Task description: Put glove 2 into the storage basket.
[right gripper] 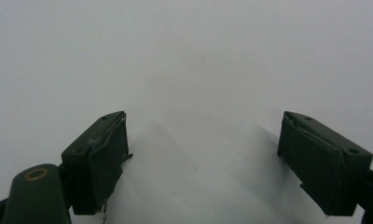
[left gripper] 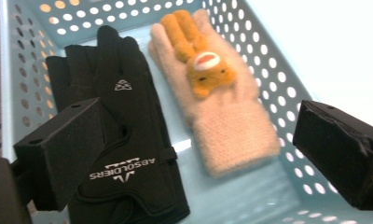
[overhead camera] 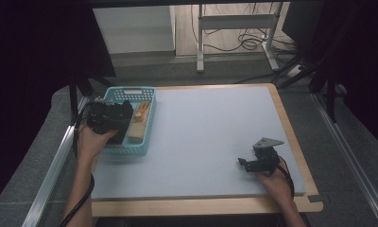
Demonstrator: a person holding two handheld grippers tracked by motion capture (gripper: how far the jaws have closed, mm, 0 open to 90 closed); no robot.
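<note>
A light blue perforated basket (overhead camera: 149, 124) (left gripper: 278, 70) stands at the table's left edge. In it lie a black glove (left gripper: 124, 140) with white lettering and a fuzzy beige glove (overhead camera: 138, 123) (left gripper: 226, 112) with an orange plush animal on its back. My left gripper (overhead camera: 110, 116) (left gripper: 198, 158) hovers over the basket, open, its jaws wide apart above both gloves with nothing held. My right gripper (overhead camera: 249, 163) (right gripper: 203, 158) rests low over the grey mat at the front right, open and empty.
A pale grey mat (overhead camera: 210, 132) covers the wooden table (overhead camera: 206, 206). A metal rail (overhead camera: 55, 165) runs along the left side. Beyond the table stand a white frame (overhead camera: 234, 28) and floor cables (overhead camera: 246, 42).
</note>
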